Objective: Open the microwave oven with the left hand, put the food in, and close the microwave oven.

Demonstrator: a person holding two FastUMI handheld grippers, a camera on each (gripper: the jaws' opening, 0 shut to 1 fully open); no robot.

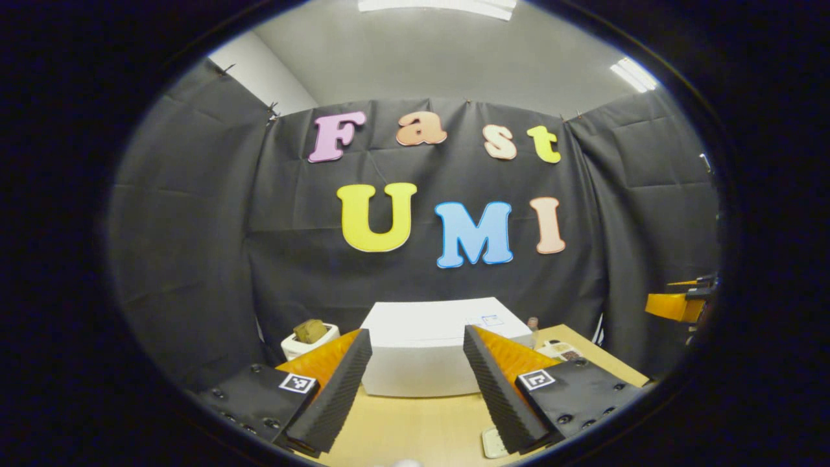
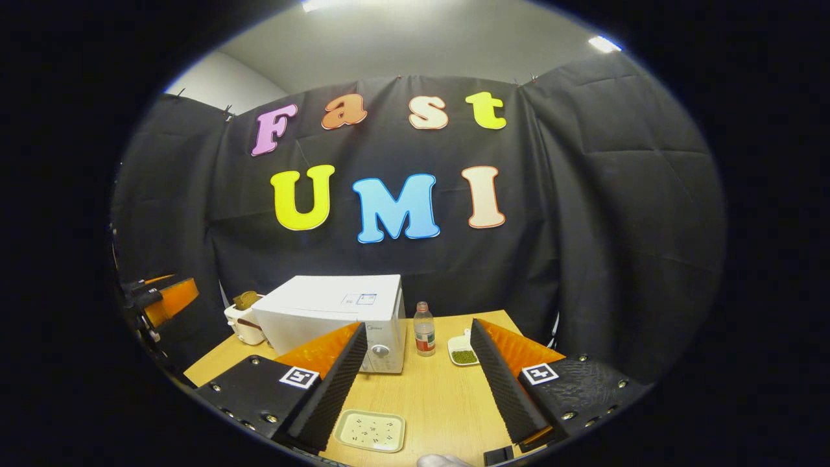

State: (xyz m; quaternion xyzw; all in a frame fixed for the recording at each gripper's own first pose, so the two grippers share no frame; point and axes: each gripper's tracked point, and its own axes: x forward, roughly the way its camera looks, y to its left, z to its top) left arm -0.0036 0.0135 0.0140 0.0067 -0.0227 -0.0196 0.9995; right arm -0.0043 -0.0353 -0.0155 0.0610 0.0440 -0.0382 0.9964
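I see the white microwave oven (image 2: 337, 318) standing door-shut at the back of the worktop (image 2: 434, 402), both grippers' jaws wide apart and holding nothing, so any approach of my left gripper (image 1: 415, 395) to its door should be square and slow.

black cloth (image 2: 616, 214) hangs in creased panels round the booth, pinned along its top edge. above it, a pale ceiling (image 1: 454, 58) with strip lights (image 1: 632, 74). below, a light wooden surface (image 2: 434, 395).

Left gripper (image 1: 418, 389) agape before closed white microwave (image 1: 428, 353) on wooden table (image 1: 415, 428).
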